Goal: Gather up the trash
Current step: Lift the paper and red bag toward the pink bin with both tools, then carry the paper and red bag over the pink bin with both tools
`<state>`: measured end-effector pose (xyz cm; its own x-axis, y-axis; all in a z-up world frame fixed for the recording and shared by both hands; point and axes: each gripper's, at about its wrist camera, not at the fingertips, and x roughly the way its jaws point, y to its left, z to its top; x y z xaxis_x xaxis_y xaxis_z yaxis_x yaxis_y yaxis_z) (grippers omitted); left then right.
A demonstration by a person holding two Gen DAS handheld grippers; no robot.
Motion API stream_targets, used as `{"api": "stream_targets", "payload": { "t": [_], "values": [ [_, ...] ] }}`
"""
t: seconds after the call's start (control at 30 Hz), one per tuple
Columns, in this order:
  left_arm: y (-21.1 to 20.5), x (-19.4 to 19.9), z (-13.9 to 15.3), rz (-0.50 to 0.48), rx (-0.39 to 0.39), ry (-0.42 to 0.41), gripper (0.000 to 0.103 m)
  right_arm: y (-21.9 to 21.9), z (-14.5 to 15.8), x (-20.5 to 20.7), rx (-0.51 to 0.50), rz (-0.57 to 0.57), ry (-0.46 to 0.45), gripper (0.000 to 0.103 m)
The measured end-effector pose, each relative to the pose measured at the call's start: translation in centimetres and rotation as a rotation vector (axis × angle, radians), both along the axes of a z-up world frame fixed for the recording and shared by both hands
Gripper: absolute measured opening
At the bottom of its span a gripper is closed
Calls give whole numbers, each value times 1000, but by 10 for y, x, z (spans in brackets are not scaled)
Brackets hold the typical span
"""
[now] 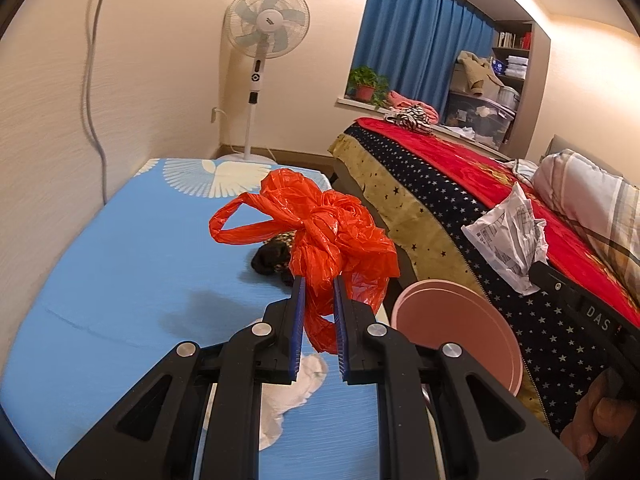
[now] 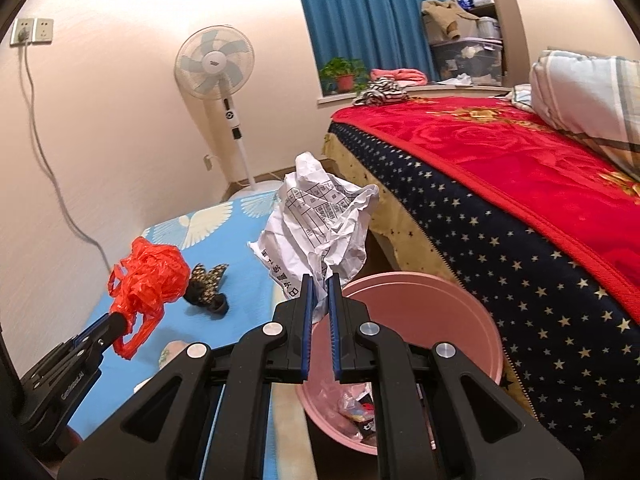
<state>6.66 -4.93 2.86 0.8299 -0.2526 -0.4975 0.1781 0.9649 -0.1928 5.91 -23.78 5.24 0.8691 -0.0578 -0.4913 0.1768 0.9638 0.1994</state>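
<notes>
The left hand-held gripper point(image 1: 319, 280) clamps a crumpled orange plastic bag point(image 1: 328, 232) above the blue mat point(image 1: 120, 260). The right hand-held gripper point(image 2: 320, 280) pinches crumpled printed paper point(image 2: 320, 220) over the pink bin point(image 2: 440, 312) beside the bed point(image 2: 520, 200).

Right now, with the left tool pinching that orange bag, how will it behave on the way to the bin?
The orange bag looks floppy: loops droop below the left tool. Probably very light, since thin knotted film holds its puffed shape. It may slip or snag, as only a small fold sits between the pads, so it could drape on the pink bin rim.
</notes>
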Motion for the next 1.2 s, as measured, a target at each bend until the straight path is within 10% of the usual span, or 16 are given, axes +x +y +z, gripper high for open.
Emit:
{"api": "stream_targets", "payload": {
  "t": [1.2],
  "values": [
    [-69, 10, -15, -163, 14, 12, 14, -49, -9, -3, -18, -192, 7, 8]
  ]
}}
